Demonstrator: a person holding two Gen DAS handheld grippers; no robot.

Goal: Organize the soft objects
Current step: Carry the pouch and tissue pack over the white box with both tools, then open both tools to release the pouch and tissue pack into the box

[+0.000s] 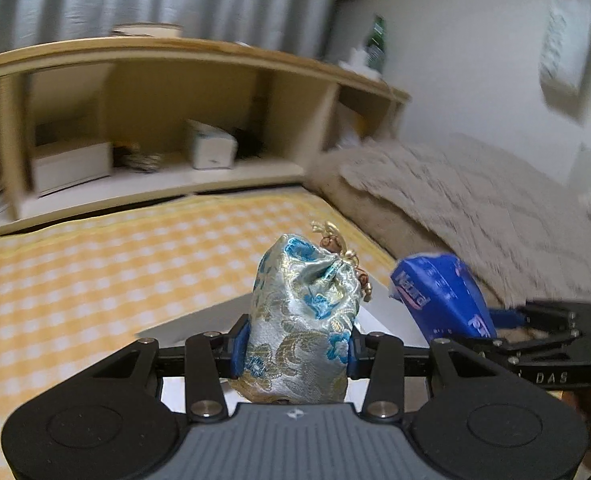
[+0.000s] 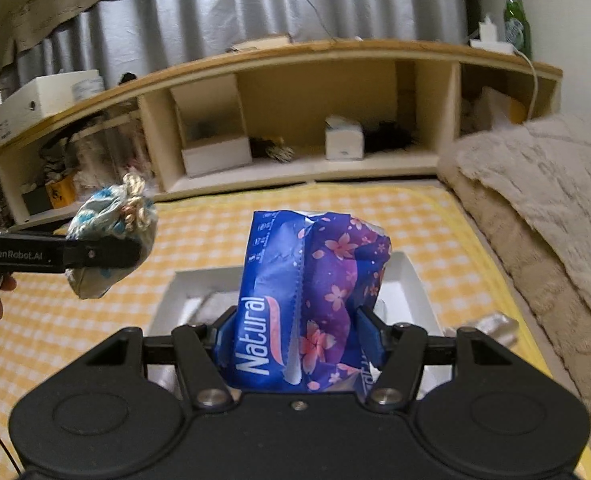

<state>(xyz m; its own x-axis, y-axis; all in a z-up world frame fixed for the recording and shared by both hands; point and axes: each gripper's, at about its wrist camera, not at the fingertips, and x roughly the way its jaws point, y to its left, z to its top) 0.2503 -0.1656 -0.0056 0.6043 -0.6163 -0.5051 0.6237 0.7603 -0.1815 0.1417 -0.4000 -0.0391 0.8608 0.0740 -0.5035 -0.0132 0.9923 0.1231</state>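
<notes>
Nearest the left wrist camera, the left tongs (image 1: 297, 354) are pinching a brocade pouch (image 1: 301, 320) around its lower body, blue pads pressed into both flanks, the gathered drawstring neck standing up toward twelve o'clock. The pouch is clear of the bed. It looks light and slumpy, with slick satin cloth. A hold across the full belly, as here, should serve better than one on the cord, which could slip or pull loose.

At three o'clock in that view the right tongs (image 1: 507, 316) carry a blue tissue pack (image 1: 441, 298). In the right wrist view the right tongs (image 2: 297, 346) are closed on that tissue pack (image 2: 311, 300) at its lower half, the plastic wrap creased and bulging above the pads. It should be light and squashy, with a slippery film, so a broad squeeze across the middle seems safest, as a corner pinch might tear or slide.

Just beyond and below the pack lies a white tray (image 2: 409, 272) on the yellow checked bedspread (image 2: 215, 216), presumably where the soft things belong. At nine o'clock the left tongs (image 2: 107, 254) hold the pouch aloft, well apart from the tray.

At three o'clock a beige blanket (image 2: 535, 184) is heaped along the bed's edge. Farthest off, at twelve o'clock, a wooden shelf (image 2: 295, 52) holds boxes, with grey curtains behind it.
</notes>
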